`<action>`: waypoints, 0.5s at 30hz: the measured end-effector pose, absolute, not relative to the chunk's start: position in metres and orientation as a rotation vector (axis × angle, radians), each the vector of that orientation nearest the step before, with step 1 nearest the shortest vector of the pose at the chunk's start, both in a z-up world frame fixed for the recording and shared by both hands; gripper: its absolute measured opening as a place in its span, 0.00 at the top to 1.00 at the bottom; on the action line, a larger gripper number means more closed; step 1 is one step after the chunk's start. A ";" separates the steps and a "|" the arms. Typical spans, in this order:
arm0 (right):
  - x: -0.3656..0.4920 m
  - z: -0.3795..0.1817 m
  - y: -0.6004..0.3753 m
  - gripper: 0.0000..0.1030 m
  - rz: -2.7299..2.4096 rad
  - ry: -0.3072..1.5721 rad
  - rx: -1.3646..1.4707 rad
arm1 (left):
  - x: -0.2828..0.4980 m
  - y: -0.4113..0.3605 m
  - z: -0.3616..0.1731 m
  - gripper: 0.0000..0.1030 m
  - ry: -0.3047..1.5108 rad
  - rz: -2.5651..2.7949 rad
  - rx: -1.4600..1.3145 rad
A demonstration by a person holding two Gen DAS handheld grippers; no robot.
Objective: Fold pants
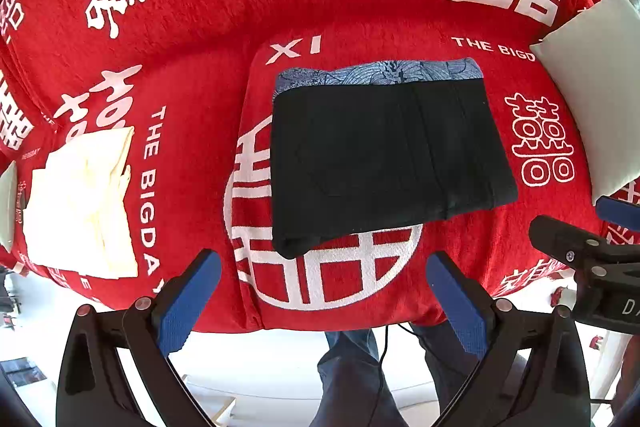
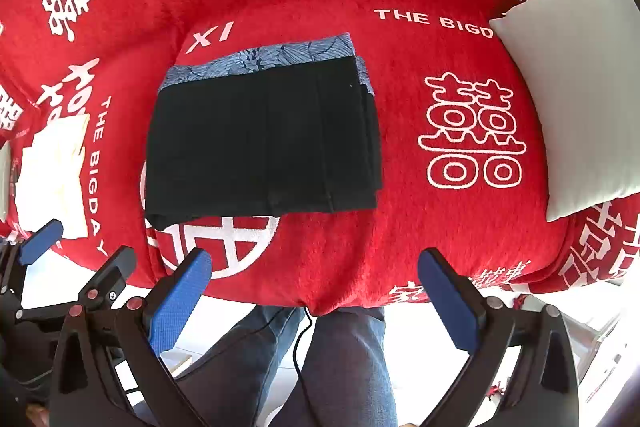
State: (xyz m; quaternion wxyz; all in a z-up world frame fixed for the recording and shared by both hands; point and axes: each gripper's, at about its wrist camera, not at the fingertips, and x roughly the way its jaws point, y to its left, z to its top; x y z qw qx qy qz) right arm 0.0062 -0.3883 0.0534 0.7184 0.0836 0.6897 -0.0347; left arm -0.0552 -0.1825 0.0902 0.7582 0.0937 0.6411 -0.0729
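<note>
The black pants [image 1: 384, 155] lie folded into a flat rectangle on the red sofa cover [image 1: 200, 75], on top of a folded blue patterned garment [image 1: 376, 73] whose far edge shows. They also show in the right wrist view [image 2: 260, 143], with the blue garment [image 2: 264, 61] behind them. My left gripper [image 1: 324, 267] is open and empty, held above the sofa's front edge, short of the pants. My right gripper [image 2: 316, 267] is open and empty, near the front edge, to the right of the left one.
A folded cream cloth [image 1: 84, 203] lies on the sofa at the left [image 2: 52, 171]. A white cushion [image 1: 596, 95] leans at the right [image 2: 580, 87]. The person's legs in jeans [image 2: 340, 359] stand in front of the sofa. A white object [image 1: 7, 207] sits at the far left.
</note>
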 end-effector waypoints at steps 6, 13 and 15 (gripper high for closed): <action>0.009 0.054 -0.384 0.00 -0.070 1.526 0.176 | -0.054 -0.181 0.091 0.00 1.396 -0.156 0.200; 0.013 0.056 -0.382 0.00 -0.066 1.527 0.164 | -0.052 -0.180 0.091 0.00 1.401 -0.158 0.198; 0.014 0.056 -0.381 0.00 -0.065 1.527 0.162 | -0.052 -0.180 0.092 0.00 1.397 -0.158 0.202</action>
